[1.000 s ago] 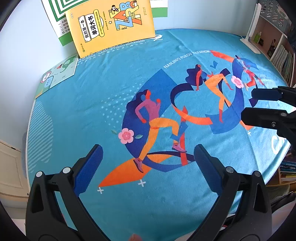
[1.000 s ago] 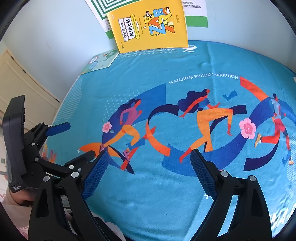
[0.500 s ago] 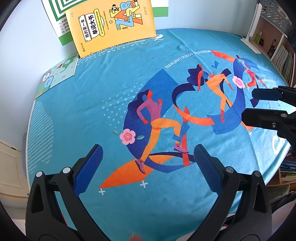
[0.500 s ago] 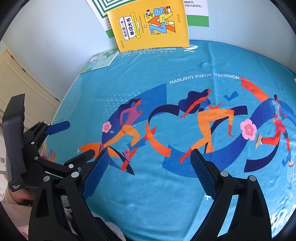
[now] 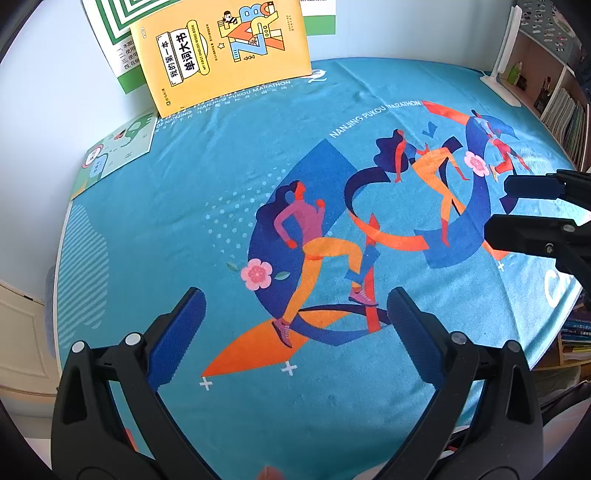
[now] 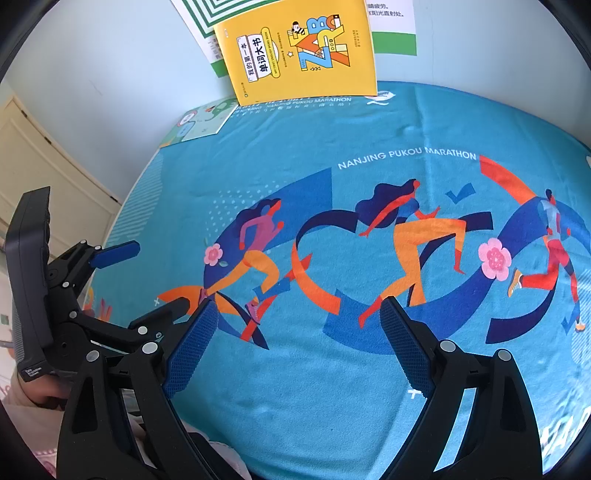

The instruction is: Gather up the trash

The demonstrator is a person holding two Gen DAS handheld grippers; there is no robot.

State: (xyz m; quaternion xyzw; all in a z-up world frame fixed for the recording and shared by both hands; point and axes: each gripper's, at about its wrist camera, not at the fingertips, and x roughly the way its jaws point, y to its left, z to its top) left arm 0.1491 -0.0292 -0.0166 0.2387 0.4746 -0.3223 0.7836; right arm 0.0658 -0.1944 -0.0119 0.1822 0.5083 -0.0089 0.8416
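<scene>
You have two grippers over the desk, and both stand with their jaws wide apart, nothing between the blue pads. Your left gripper (image 5: pixel 295 325) hovers above the near edge of the desk, over the orange wedge printed on the cloth (image 5: pixel 192 206). Your right gripper (image 6: pixel 295 328) hangs over the same near edge, further along to the right, fingers pointing toward the far edge.

Count what lies on the desk: one teal cloth printed with running figures and the words NANJING PUKOU MARATHON, covering nearly the whole top. One yellow book (image 5: pixel 225 51) stands tilted back against the wall at the far edge, its lower edge touching the cloth. Behind it are green-and-white sheets (image 5: pixel 110 33), leaning on the same wall; how many sheets there are cannot be told. One green booklet (image 5: pixel 114 155) lies flat at the far left corner, just beside the yellow book. One white lamp base (image 5: pixel 500 83) sits at the far right corner, next to a bookshelf (image 5: pixel 561 110) that stands off the desk.

No trash shows anywhere on the cloth in either view.

In the right wrist view your left gripper appears from the side at the left edge of the desk, with your hand (image 6: pixel 40 387) wrapped under its black body.
</scene>
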